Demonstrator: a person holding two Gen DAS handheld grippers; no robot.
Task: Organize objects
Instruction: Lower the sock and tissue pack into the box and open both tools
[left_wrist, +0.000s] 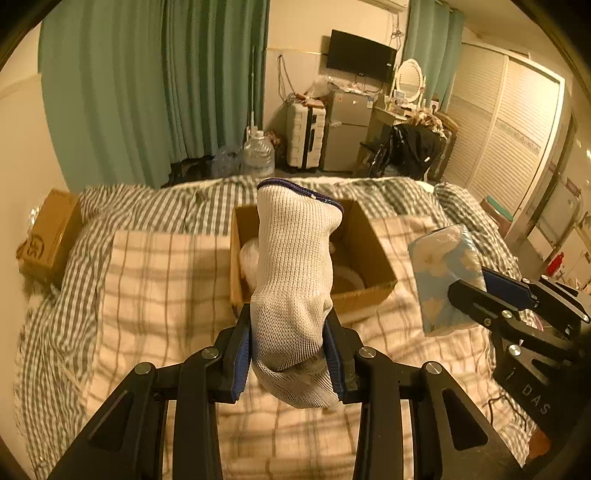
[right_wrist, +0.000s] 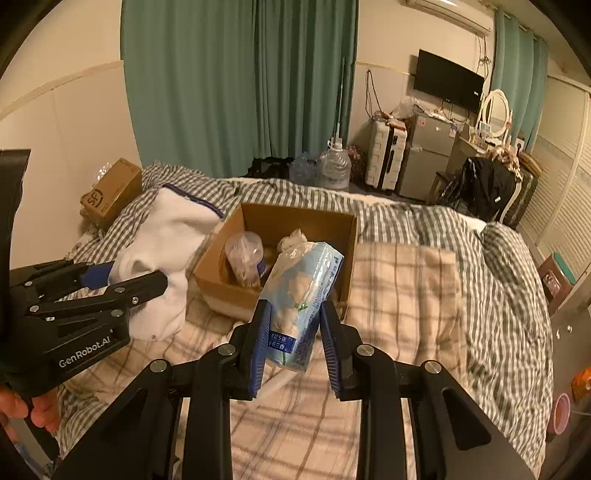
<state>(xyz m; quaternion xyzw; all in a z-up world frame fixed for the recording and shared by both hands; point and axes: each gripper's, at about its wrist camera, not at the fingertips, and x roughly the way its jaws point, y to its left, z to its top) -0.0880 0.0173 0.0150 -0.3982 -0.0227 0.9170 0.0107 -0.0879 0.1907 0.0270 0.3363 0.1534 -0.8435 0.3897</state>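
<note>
White knit glove pinched in my left claw, held up in front of the open cardboard box on the bed. Tissue pack, blue floral wrap, clamped in my right claw, tilted, its top end over the box's near edge. Box holds a clear plastic jar and a bunched white bag. Box sits on the plaid blanket over a striped duvet. Second, closed carton at the bed's far-left corner by the wall.
</note>
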